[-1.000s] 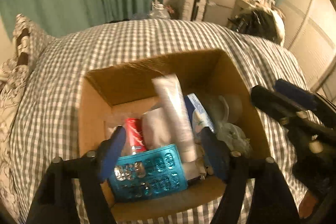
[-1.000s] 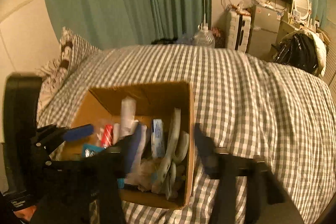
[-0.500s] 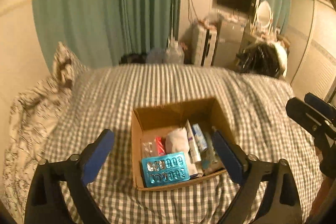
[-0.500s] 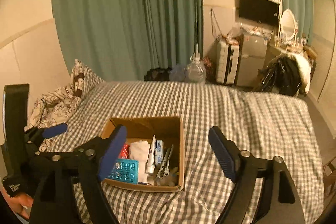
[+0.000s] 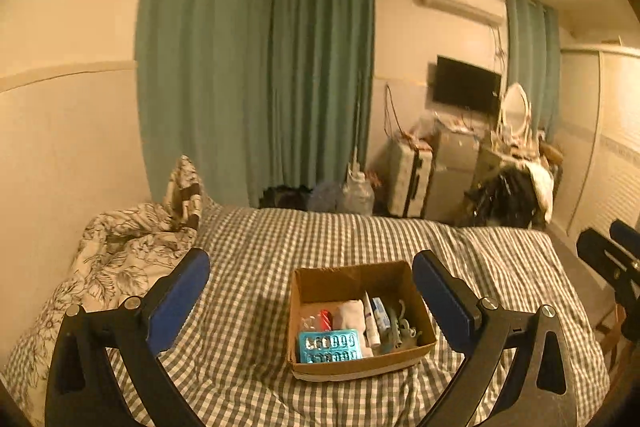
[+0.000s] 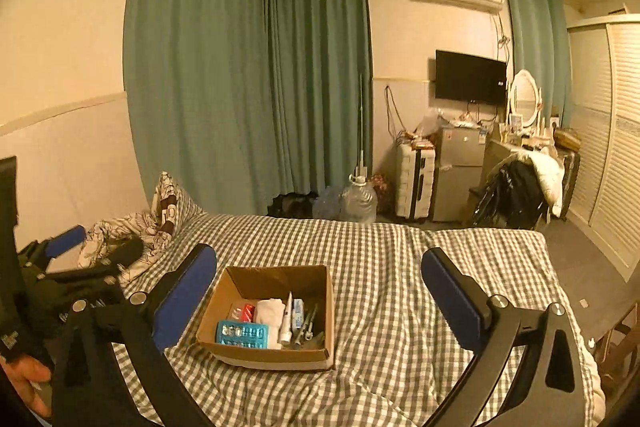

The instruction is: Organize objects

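- Cardboard box (image 5: 362,323) sits open on the bed (image 5: 280,259), on the grey-and-white checked cover, nearer the foot end.
- Inside it: a teal blister pack (image 5: 329,346) at the near edge, a red item (image 5: 325,319) behind it, a white cloth bundle (image 5: 352,313), an upright white tube (image 5: 370,321), and grey clips at the right side.
- Left gripper (image 5: 311,297) is released; its jaws have just been spreading, nothing between the blue pads, held above and apart from the box.
- Right gripper (image 6: 319,297) likewise released, jaws just widened, empty, clear of the box.
- A floral quilt (image 5: 120,247) lies bunched at the bed's left; green curtains (image 5: 256,75) hang behind.
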`<action>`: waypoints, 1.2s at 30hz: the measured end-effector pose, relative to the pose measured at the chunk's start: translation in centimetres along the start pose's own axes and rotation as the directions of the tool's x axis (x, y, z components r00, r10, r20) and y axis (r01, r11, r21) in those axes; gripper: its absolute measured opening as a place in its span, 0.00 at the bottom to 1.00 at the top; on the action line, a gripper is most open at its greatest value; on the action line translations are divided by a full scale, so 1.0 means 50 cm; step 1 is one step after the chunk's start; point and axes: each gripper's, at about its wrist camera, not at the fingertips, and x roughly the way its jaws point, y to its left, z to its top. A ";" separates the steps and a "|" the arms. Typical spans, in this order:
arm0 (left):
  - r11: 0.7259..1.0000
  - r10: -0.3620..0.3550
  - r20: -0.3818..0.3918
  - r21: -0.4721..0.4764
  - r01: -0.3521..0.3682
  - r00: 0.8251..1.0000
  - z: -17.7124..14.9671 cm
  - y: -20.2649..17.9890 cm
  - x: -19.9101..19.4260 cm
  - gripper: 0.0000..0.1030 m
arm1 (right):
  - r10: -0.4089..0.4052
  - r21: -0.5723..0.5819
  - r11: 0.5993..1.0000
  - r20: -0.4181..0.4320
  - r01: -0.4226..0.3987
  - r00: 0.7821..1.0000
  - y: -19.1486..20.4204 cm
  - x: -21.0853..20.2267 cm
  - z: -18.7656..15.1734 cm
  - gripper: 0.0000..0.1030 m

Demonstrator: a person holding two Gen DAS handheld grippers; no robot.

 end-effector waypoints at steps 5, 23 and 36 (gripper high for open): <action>0.995 0.051 0.088 -0.090 -0.043 0.995 -0.042 0.021 -0.024 1.00 | -0.036 0.014 0.999 0.082 0.035 0.996 -0.005 -0.026 -0.051 1.00; 0.994 0.108 -0.019 0.032 -0.108 0.994 -0.267 -0.008 0.062 1.00 | 0.011 -0.080 0.997 -0.101 -0.019 0.995 0.016 0.183 -0.288 1.00; 0.994 0.104 -0.066 0.030 -0.103 0.992 -0.282 -0.002 0.071 1.00 | -0.005 -0.087 0.996 -0.085 -0.003 0.996 0.010 0.177 -0.284 1.00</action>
